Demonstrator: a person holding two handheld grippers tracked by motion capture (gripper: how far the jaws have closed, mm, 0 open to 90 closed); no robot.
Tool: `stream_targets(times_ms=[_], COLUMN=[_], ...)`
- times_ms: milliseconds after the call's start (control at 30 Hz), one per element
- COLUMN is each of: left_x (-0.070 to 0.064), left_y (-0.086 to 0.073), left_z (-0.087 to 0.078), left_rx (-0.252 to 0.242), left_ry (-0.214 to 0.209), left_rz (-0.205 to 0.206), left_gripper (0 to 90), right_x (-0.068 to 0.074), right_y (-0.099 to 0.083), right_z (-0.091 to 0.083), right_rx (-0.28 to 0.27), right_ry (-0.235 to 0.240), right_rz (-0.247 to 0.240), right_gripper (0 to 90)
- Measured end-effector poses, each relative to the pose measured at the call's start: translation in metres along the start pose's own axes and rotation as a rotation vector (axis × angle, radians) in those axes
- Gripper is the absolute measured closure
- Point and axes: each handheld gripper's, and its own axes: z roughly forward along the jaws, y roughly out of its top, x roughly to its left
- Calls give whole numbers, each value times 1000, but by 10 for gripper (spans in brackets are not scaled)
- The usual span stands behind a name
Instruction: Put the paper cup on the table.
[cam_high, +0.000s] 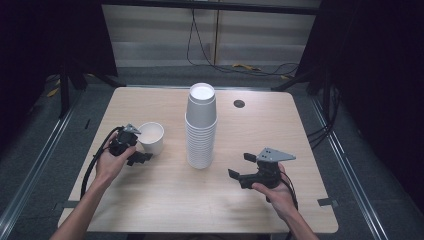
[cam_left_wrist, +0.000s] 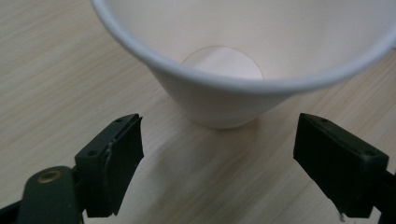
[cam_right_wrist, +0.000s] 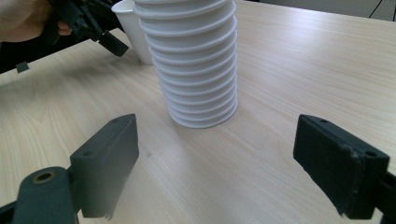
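A single white paper cup (cam_high: 151, 137) stands upright on the wooden table (cam_high: 260, 125), left of centre. My left gripper (cam_high: 141, 145) is right beside it, open, its jaws spread on either side of the cup's base. In the left gripper view the cup (cam_left_wrist: 224, 98) stands just beyond the open jaws, not touching them. A tall stack of white paper cups (cam_high: 201, 127) stands mid-table. My right gripper (cam_high: 241, 165) is open, to the right of the stack and facing it. The right gripper view has the stack (cam_right_wrist: 194, 65) ahead of the spread jaws, with a gap between.
A small dark round hole (cam_high: 239, 104) is set in the table behind the stack. Cables (cam_high: 215, 60) run over the floor beyond the far edge. Dark stands and curtains flank the table. Bare wood lies between my hands at the front.
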Motion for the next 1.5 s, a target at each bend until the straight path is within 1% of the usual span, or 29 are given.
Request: stream_targets(times_ms=[67,133,200,267,300,400,467,533,600,667,733,767,800,833,900,1000,1067,1100,1133,1167,1233,1300,1367,1400,1467,1500], left_x=[0,-2,-5,-11,-13,-21,-26,-30,-33,-38,-46,-51,-54,-58,-66,-73,-77,-81,-83,-87,-94,-101,-105,-107,-111,-113], left_y=[-4,-8,-11,-13,-15,-18,-21,-24,-26,-28,-28,-29,-29,-30,-32,-35,-37,-38,-39,-40,-42,-43,-44,-45,-45,-45], left_z=[-5,-11,-15,-17,-19,-22,-26,-28,-29,-30,-32,-33,-34,-35,-37,-39,-40,-41,-41,-42,-41,-38,-35,-32,-31,-32], left_rx=[-25,-37,-49,-65,-75,-98,-121,-152,-167,-196,-222,-238,-249,-255,-286,-314,-337,-344,-344,-353,-365,-373,-392,-405,-406,-418], left_ry=[-12,-17,-14,6,12,2,8,-1,-20,-10,-12,-23,-33,-39,-47,-89,-114,-117,-118,-128,-146,-170,-195,-215,-248,-255], left_rz=[-13,-17,-19,-8,-9,-8,-9,-21,-15,-2,5,13,9,17,15,-6,-41,-34,-26,-26,-14,-7,-19,-37,-51,-58], left_gripper=[157,157,158,161,161,164,164,163,163,163,163,163,164,164,164,160,160,160,160,160,160,160,160,160,160,160], right_x=[0,0,0,-1,-1,-1,-1,-1,-1,-1,0,0,0,1,1,2,2,3,3,4,5,5,4,4,5,6], right_y=[0,0,0,0,0,-1,-1,-1,-1,-1,-1,-1,-1,-1,-1,-2,-2,-2,-2,-2,-5,-8,-10,-11,-12,-13], right_z=[0,0,0,0,1,0,-1,-1,-1,-1,0,0,-1,-1,-1,-1,-1,-2,-3,-4,-9,-14,-16,-16,-17,-17], right_rx=[-1,-2,-4,-4,-4,-3,-4,-7,-6,-4,-3,-5,-4,-5,-4,-5,-4,-2,5,10,19,15,6,11,21,24], right_ry=[0,-1,0,0,-1,-3,-7,-8,-9,-8,-8,-6,-7,-7,-8,-4,-3,-4,-6,-2,1,-11,-16,-18,-15,-8], right_rz=[3,4,3,6,4,6,7,6,4,1,4,1,-1,-2,-3,-2,0,4,-5,-10,-10,-6,-1,-1,-6,-4], right_gripper=[144,144,144,144,144,144,144,144,144,144,144,144,144,144,144,144,144,144,144,144,144,144,144,144,144,144])
